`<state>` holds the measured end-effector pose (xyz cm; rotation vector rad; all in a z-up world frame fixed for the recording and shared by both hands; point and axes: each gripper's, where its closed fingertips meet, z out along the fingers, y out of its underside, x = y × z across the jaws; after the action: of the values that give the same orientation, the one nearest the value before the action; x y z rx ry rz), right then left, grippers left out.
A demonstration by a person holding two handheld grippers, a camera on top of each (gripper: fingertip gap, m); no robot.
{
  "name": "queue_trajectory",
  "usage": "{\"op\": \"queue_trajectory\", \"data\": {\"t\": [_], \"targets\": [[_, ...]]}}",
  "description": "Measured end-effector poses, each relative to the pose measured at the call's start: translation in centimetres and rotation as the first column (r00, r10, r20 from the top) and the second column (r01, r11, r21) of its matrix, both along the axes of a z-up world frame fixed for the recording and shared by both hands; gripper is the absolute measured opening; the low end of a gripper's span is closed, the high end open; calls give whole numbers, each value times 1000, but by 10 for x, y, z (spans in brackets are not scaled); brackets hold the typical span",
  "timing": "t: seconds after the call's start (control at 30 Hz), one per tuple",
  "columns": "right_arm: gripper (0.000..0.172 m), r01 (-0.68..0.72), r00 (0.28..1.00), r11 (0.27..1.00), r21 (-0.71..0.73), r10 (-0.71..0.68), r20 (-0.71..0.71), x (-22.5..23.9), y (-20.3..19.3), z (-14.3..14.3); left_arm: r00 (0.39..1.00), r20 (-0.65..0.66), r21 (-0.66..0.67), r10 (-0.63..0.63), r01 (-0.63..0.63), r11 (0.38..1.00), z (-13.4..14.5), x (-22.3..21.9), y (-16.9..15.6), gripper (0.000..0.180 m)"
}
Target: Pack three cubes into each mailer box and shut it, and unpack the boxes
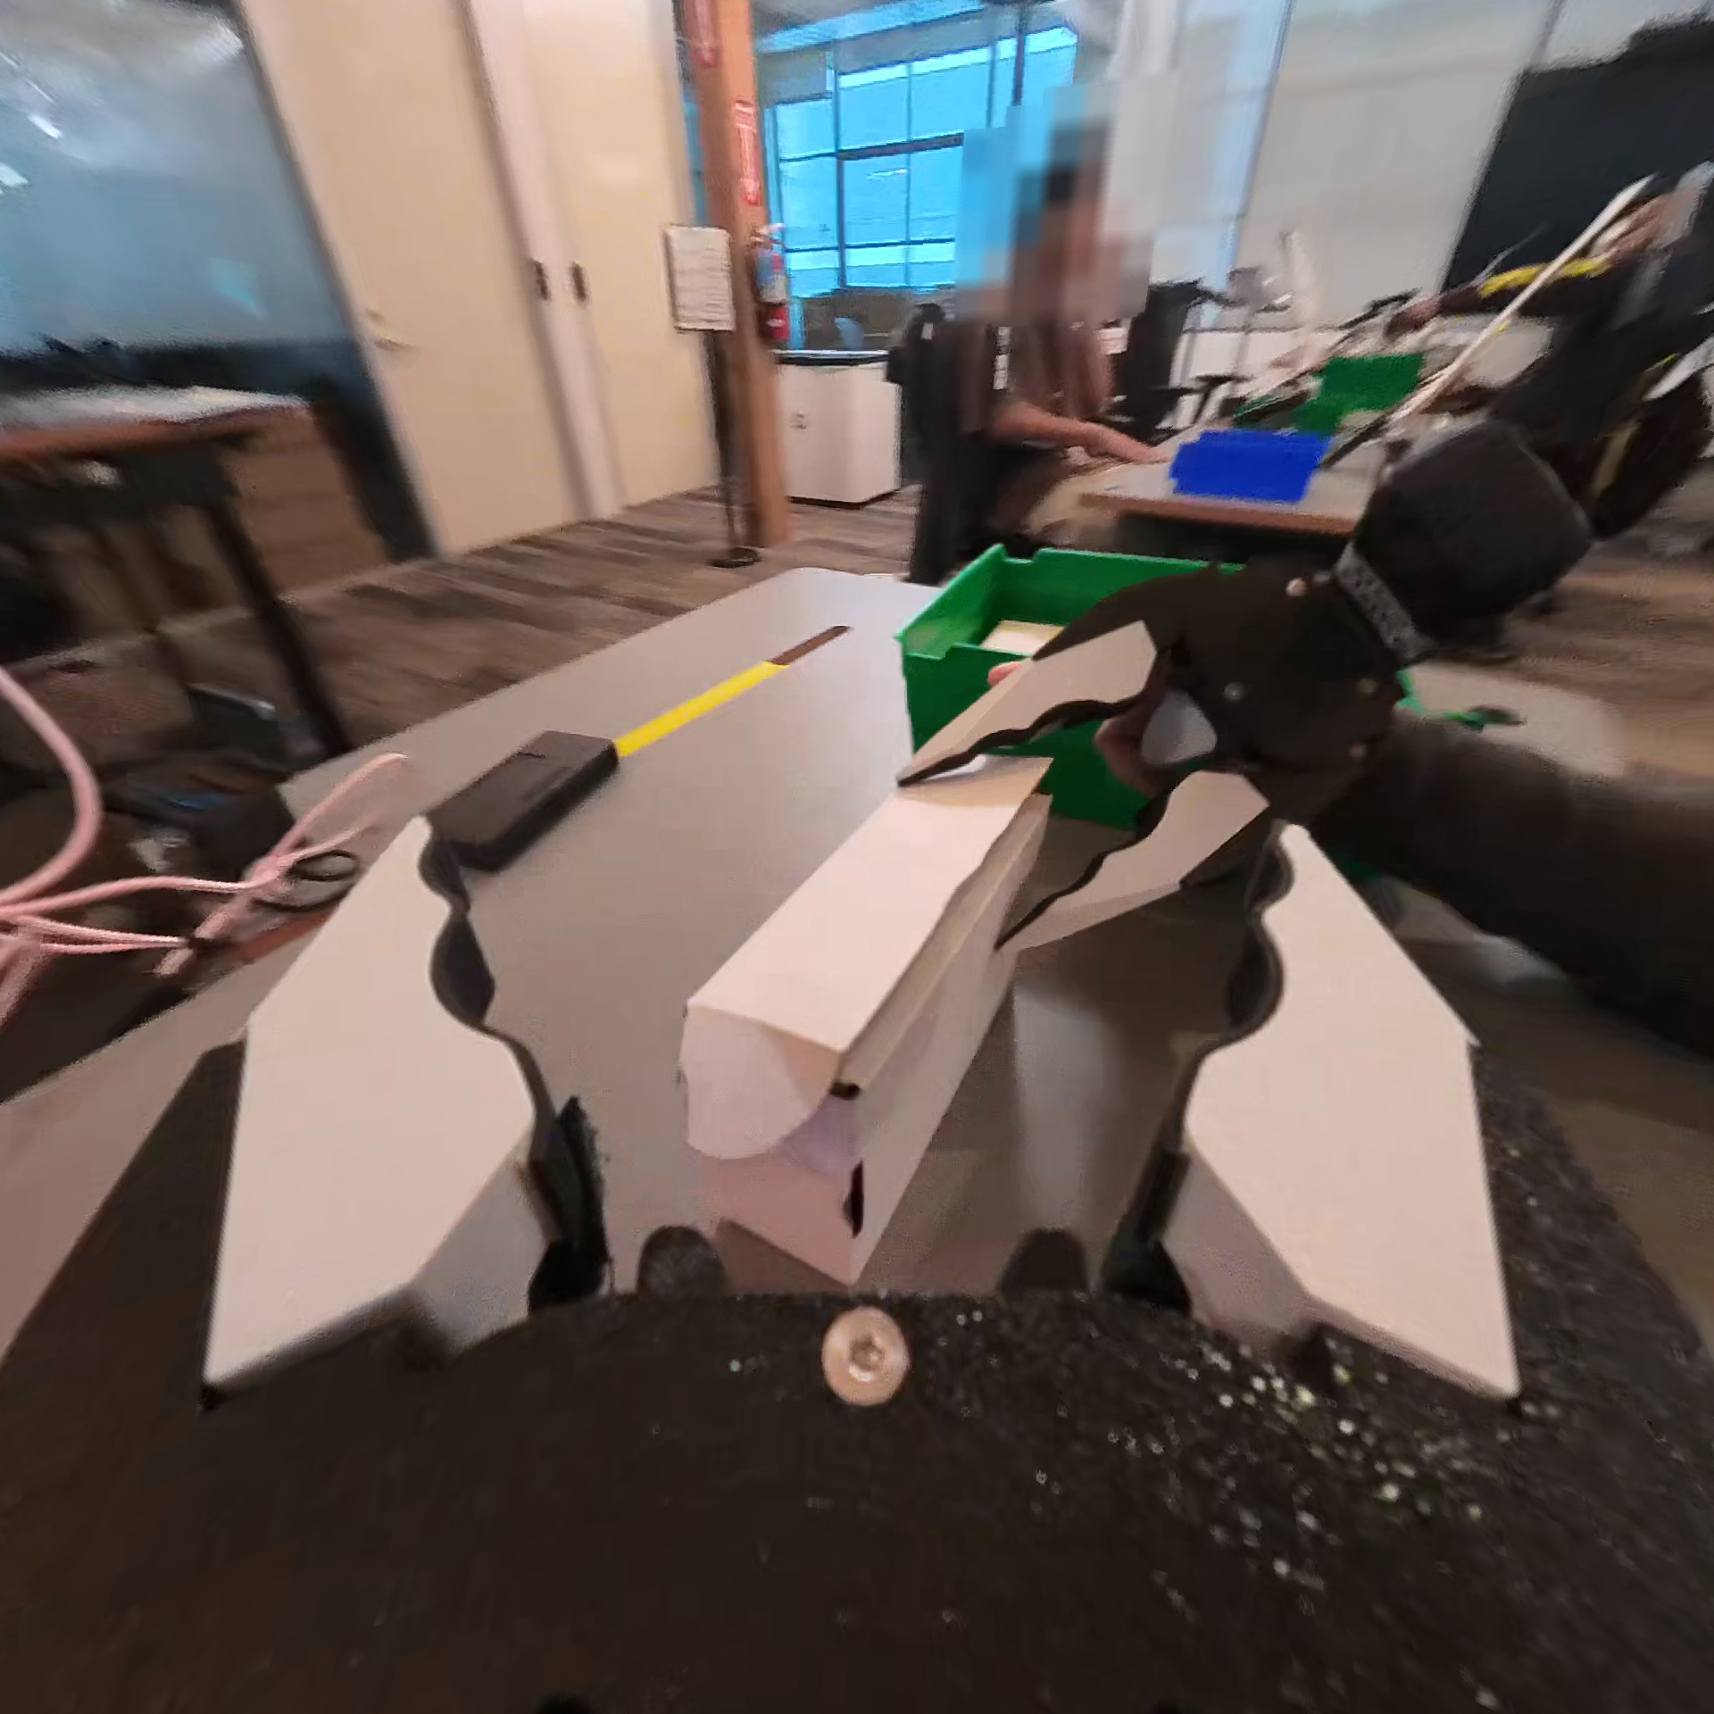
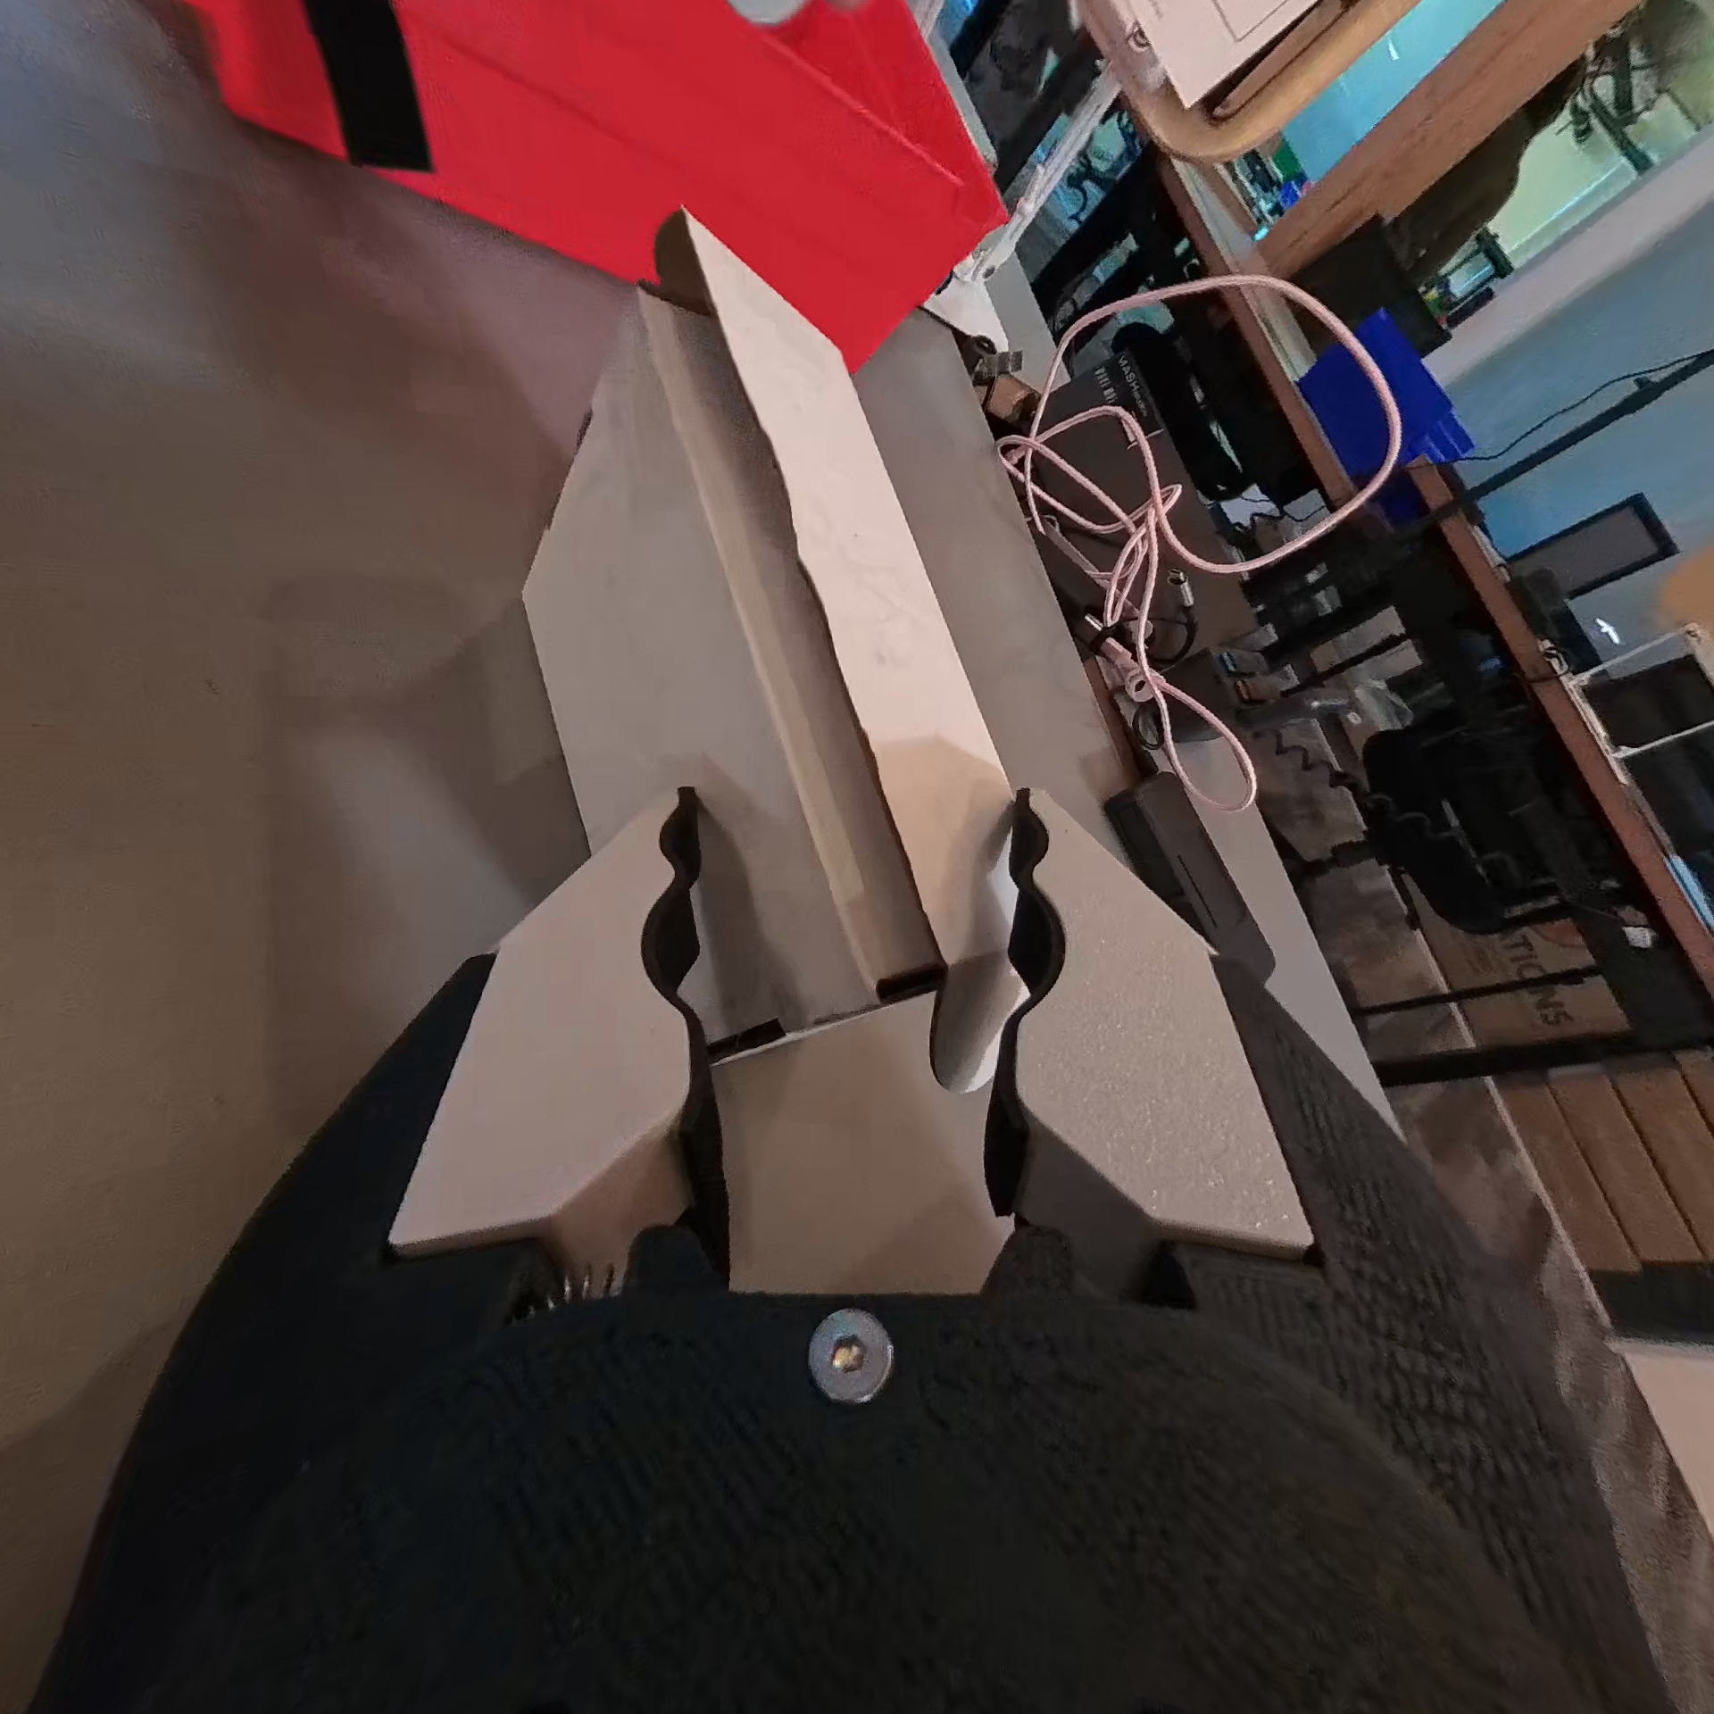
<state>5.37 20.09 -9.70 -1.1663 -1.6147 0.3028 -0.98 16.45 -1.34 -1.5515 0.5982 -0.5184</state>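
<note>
A long white mailer box (image 1: pixel 863 937) lies shut on the grey table (image 1: pixel 668 835). My left gripper (image 1: pixel 853 830) is wide open. The near end of the box stands between its fingers (image 1: pixel 371 1067), which do not touch it. In the left wrist view my right gripper (image 1: pixel 955 863) is at the far end of the box, with one fingertip on the lid and the other beside the box's side. In the right wrist view the box (image 2: pixel 649 603) runs away between my right gripper's (image 2: pixel 853 798) spread fingers, with a gap at the right pad. No cubes are visible.
A green bin (image 1: pixel 965 668) stands just behind the box. A black flat device (image 1: pixel 529 798), a yellow tape strip (image 1: pixel 696 709) and a pink cable (image 1: pixel 139 909) are on the left. A red container (image 2: pixel 603 121) lies beyond the box. A person sits at a far desk. Spacing between my two grippers at the tips: around 12 centimeters.
</note>
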Motion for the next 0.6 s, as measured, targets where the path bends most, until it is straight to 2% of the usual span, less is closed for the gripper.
{"op": "queue_trajectory", "data": {"t": [0.03, 0.1, 0.17, 0.27, 0.33, 0.4, 0.43, 0.53, 0.6], "targets": [[67, 0, 1000, 1000, -4, 0, -5, 0, 1, 0, 999, -31, 25, 35, -34, 999, -4, 2, -2, 159], [67, -6, 1000, 1000, -8, 5, -15, 0, 1, 0, 989, -91, 32, 119, -116, 993, -23, -3, 4, 159], [67, -12, 1000, 1000, -12, 12, -24, 0, 1, 0, 988, -104, -48, 114, -120, 992, -51, -3, 12, 159], [65, -41, 999, 999, -25, 40, -31, 3, -3, 1, 1000, 17, -218, -1, 5, 976, -81, 14, 13, 158], [65, -67, 997, 996, -52, 65, -40, 5, -8, 1, 993, 87, -230, -77, 95, 968, -87, 25, 9, 158], [64, -89, 995, 994, -68, 86, -54, 7, -13, 2, 990, 67, -242, -126, 139, 960, -99, 29, 8, 158], [63, -99, 994, 992, -78, 94, -60, 8, -16, 2, 987, 42, -258, -157, 162, 953, -106, 32, 6, 154], [61, -119, 991, 987, -108, 110, -80, 10, -22, 4, 975, 82, -267, -207, 221, 938, -104, 36, 3, 134], [60, -131, 989, 984, -120, 121, -91, 12, -24, 5, 968, 128, -285, -216, 244, 927, -103, 32, 3, 112]]}}
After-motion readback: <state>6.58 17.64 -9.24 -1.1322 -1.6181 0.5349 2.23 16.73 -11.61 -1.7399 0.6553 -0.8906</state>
